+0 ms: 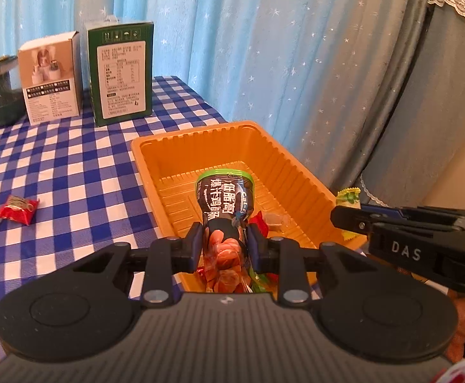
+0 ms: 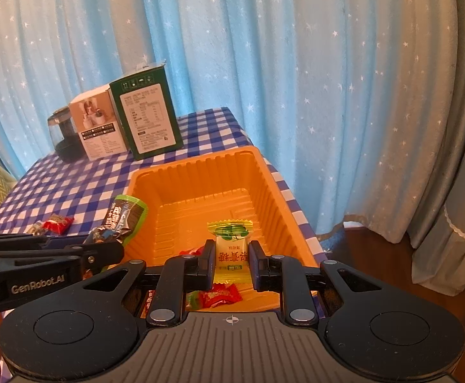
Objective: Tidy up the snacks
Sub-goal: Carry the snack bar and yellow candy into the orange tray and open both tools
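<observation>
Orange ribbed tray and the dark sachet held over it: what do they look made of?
The orange ribbed tray looks like thin moulded plastic: glossy, with pressed ribs and a rolled rim. The dark green-topped snack sachet in the left gripper looks like printed plastic or foil film, shiny and creased where it is pinched; which of the two is unclear.

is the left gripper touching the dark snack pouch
Touching. The left wrist view shows the left gripper with both fingers pressed against the dark snack pouch, pinching it narrow above the orange tray.
</observation>
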Demonstrator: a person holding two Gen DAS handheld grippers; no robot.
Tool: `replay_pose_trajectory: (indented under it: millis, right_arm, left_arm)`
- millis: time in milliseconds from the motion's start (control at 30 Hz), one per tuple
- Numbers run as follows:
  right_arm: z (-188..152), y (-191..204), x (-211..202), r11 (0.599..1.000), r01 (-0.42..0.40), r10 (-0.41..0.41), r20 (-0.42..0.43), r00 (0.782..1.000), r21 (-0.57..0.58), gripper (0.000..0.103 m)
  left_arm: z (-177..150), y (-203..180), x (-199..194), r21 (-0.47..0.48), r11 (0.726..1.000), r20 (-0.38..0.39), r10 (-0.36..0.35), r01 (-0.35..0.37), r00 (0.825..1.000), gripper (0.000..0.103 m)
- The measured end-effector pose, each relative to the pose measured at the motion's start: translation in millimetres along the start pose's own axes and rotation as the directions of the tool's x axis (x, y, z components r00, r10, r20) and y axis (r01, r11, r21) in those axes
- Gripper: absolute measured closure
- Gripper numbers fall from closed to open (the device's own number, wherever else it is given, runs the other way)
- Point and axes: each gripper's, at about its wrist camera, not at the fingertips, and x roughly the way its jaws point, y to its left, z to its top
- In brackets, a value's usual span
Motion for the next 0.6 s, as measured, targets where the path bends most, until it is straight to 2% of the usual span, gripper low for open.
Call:
replay_pose_trajectory:
  millis: [267, 400, 600]
  right_arm:
    - [2.1, -5.6, 9.0, 1.000, 0.008, -0.008, -0.010, 1.000, 0.002, 0.081]
    - [1.1, -5.6, 10.2, 1.000, 0.012, -0.012, -0.013, 1.000, 0.004, 0.081]
    - [2.0, -8.1, 8.7, 1.000, 0.008, -0.008, -0.009, 1.000, 0.015, 0.081]
  left_arm:
    - [1.2, -6.4, 24.5, 0.019, 1.000, -0.016, 0.000, 0.000, 1.000, 0.076]
    - [1.9, -3.3, 33.3, -0.010, 1.000, -0.033, -0.010, 0.010, 0.999, 0.075]
    - [0.2, 10.0, 18.2, -0.037, 0.999, -0.014, 0.001, -0.001, 1.000, 0.076]
